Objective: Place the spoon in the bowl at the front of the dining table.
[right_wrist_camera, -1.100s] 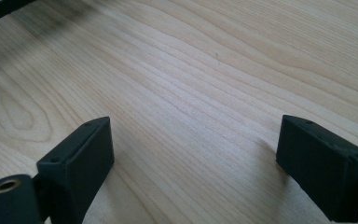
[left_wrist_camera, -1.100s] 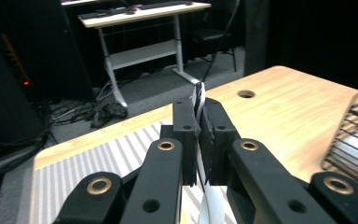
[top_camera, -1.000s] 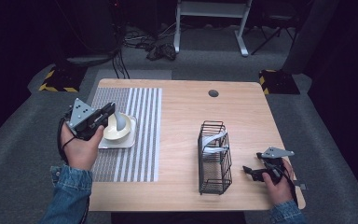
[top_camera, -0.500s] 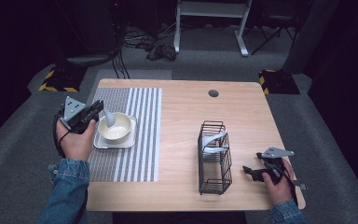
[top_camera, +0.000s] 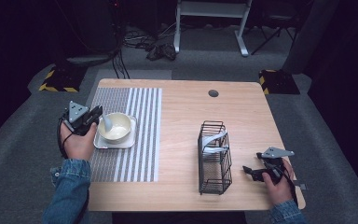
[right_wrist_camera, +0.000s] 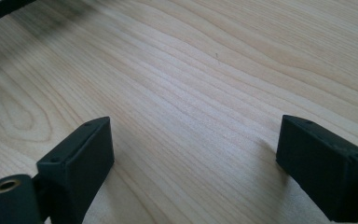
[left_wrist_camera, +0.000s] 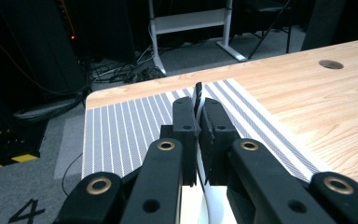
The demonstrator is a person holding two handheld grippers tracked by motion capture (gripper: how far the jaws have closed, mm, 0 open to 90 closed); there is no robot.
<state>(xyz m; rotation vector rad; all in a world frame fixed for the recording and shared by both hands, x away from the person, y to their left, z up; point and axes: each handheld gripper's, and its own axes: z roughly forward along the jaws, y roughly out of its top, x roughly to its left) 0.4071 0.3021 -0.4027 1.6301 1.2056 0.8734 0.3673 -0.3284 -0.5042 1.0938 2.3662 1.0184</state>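
The left gripper (top_camera: 89,120) sits near the left edge of the worktop (top_camera: 182,116), just beside a cream bowl (top_camera: 115,127) that rests on a small square tray (top_camera: 114,143), itself lying on the striped mat (top_camera: 135,135). Its jaws are closed on the thin handle of a pale spoon (top_camera: 106,122), whose wide end dips into the bowl. In the left gripper view the handle (left_wrist_camera: 198,95) shows as a narrow edge pinched between the two black pads, poking a little past their tips.

The right gripper (top_camera: 253,171) rests low near the right end of the front edge, jaws spread wide with nothing between them; the right gripper view shows bare wood in the gap. A black wire rack (top_camera: 214,158) stands between the two grippers, toward the right half of the worktop, with some grey pieces (top_camera: 213,141) in it that I cannot make out.

The likely trouble lies with the spoon. The grip is on a slim, flat handle, so it could swivel or slip between the pads if the hand tilts or pulls quickly. If the spoon's end catches the bowl's rim on the way out, it could drag or tip the bowl, since bowl and tray both look loose on the mat.
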